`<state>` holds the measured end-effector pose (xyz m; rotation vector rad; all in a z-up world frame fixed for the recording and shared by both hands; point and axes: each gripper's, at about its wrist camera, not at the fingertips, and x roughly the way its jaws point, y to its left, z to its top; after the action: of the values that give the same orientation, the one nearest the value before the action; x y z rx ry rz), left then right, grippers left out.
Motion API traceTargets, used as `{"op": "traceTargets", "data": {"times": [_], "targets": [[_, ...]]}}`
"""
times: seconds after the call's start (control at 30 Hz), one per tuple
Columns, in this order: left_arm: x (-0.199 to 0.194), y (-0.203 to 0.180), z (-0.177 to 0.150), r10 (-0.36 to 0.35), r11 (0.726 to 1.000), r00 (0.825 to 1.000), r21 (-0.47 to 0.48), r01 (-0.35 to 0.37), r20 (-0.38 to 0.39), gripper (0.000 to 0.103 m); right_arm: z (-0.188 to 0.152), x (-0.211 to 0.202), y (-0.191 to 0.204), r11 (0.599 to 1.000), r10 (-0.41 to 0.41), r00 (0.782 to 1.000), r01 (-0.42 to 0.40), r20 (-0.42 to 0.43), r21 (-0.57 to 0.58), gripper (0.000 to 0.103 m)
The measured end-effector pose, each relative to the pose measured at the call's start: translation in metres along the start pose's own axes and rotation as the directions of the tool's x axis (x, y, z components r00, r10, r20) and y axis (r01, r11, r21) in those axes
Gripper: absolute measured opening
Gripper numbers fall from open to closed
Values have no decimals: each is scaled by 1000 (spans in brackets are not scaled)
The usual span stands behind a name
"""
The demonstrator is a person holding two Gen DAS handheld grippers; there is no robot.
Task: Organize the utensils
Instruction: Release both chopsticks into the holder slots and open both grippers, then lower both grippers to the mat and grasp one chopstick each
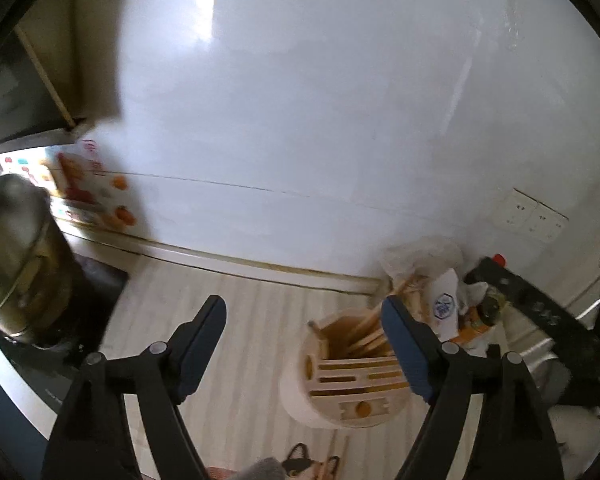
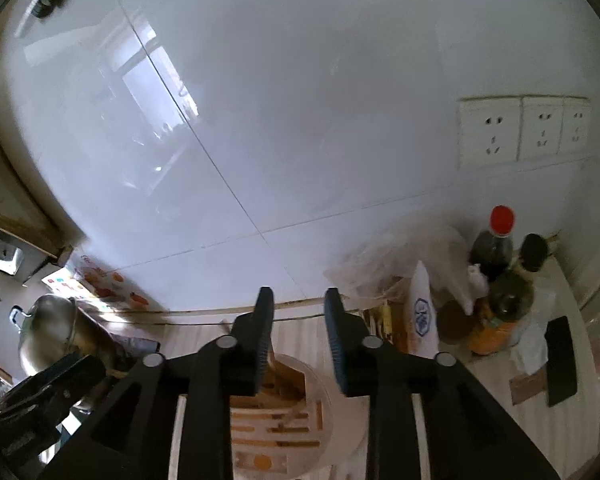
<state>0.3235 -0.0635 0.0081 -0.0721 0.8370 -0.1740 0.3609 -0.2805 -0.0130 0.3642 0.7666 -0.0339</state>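
A round white utensil holder (image 1: 340,384) with a slotted wooden top stands on the striped counter; wooden sticks lean in its open compartment (image 1: 364,332). My left gripper (image 1: 304,316) is open and empty, raised above the counter just left of the holder. The holder also shows in the right wrist view (image 2: 284,420), directly below my right gripper (image 2: 298,308), which is open with a narrow gap and holds nothing. Scissors with black handles (image 1: 304,460) lie near the counter's front edge.
A steel pot (image 1: 16,256) sits on the stove at the left. Bottles (image 2: 496,248), a white packet (image 2: 422,316) and plastic bags crowd the back right corner by the wall sockets (image 2: 520,132). A black knife blade (image 2: 560,360) lies at the right. The tiled wall (image 2: 260,120) is close behind.
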Motion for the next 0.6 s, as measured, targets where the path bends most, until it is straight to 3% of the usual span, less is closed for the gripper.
{"op": "traceTargets", "data": {"times": [0.07,0.17,0.4,0.53,0.6], "targets": [[0,6,-8,34,999,999,9,-34,-8,82,-4,-12,-2,1000,-4,1000,4,9,-2,41],[1,12,-26,75,997,997,15,-75,-16,103,-15,-29,-5,1000,-23,1000,23,10,-6,54],[19,21,-71,133,991,988,26,-131,-78,103,-60,-43,-13,999,-50,999,50,-1,-12,80],[33,25,-102,192,981,972,56,-186,-136,103,-88,-34,-18,996,-85,995,84,-47,-20,84],[46,31,-123,226,974,956,58,-219,-187,103,-106,-25,-24,995,-100,991,99,-93,-15,84]]}}
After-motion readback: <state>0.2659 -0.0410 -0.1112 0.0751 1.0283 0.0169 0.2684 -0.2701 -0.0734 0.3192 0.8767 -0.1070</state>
